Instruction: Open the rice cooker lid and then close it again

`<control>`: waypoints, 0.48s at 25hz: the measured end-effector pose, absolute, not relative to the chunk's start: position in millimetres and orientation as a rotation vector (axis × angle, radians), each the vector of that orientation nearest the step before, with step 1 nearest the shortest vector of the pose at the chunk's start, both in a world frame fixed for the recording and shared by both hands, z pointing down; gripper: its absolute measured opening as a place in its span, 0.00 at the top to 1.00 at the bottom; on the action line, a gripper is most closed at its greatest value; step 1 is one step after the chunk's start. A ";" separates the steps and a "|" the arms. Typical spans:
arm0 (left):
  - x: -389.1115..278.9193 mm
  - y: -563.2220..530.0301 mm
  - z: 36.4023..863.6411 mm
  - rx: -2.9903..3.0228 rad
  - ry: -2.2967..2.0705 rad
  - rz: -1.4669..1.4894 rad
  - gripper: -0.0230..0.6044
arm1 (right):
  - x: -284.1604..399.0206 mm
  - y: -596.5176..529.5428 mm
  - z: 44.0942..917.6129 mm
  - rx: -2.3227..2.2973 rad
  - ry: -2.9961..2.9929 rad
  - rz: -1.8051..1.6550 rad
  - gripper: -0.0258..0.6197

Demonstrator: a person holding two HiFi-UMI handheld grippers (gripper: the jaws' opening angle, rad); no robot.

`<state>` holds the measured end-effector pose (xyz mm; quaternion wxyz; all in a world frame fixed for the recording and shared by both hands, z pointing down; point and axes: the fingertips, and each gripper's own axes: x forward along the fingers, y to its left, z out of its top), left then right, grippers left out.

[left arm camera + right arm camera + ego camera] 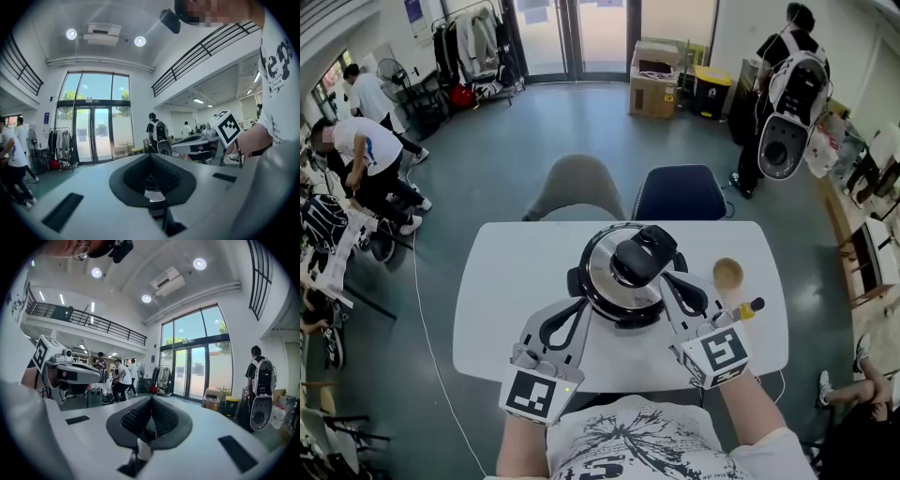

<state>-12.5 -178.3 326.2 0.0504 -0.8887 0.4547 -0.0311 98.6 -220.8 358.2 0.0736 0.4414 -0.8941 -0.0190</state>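
White and rounded, the bench (497, 309) carries the round black rice cooker (628, 319) at its middle, with a small wooden bowl (728, 274) just to its right. We hold the left tongs (582, 305) and the right tongs (671, 283) close at the cooker's near side, one on each flank. Both are clenched on nothing, so we judge that they are merely waiting there. The cooker's shiny steel lid (598, 258), topped by a black handle (642, 255), lies flat and looks closed.

A white table (497, 281) carries the rice cooker (605, 258) and a wooden bowl (728, 274).
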 end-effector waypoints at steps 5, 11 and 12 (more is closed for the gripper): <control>-4.3 -164.0 326.2 -2.716 1.388 -0.110 0.94 | 110.5 -203.7 356.0 1.309 -2.727 -0.052 0.94; -2.0 -162.8 321.8 -2.727 1.406 -0.102 0.94 | 110.5 -195.4 344.0 1.298 -2.697 -0.176 0.94; -2.1 -161.9 320.3 -2.729 1.406 -0.099 0.94 | 109.2 -192.3 342.8 1.295 -2.694 -0.190 0.94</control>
